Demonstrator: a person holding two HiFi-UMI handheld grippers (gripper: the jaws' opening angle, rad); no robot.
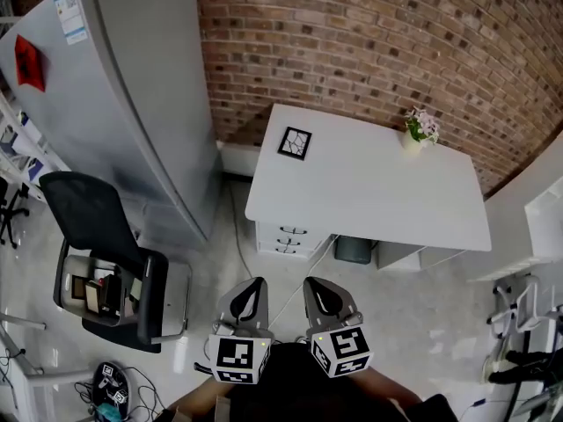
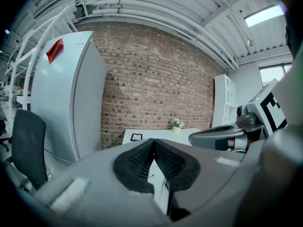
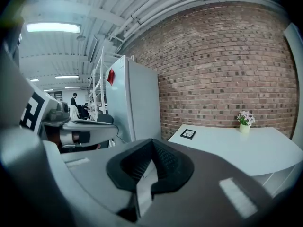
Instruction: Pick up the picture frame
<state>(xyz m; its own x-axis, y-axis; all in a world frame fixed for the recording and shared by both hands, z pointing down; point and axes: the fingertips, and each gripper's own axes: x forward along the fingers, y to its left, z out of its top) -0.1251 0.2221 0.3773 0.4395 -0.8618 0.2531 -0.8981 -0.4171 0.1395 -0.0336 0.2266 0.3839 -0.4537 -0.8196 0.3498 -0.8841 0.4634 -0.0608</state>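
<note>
Both left gripper (image 1: 255, 285) and right gripper (image 1: 315, 285) have fingers (image 2: 140, 162) pressed together, picture frame (image 1: 295, 143) distant.

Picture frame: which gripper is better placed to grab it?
Left, marginally. The picture frame lies at the left end of the white desk, nearly in line with the left gripper; the right gripper sees it further aside. Both are shut and short of the desk.

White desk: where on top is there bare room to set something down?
Most of the white desk is bare: the whole near half, and the back strip between the picture frame at its left rear corner and the flower pot by the brick wall. The office chair seat is cluttered.
</note>
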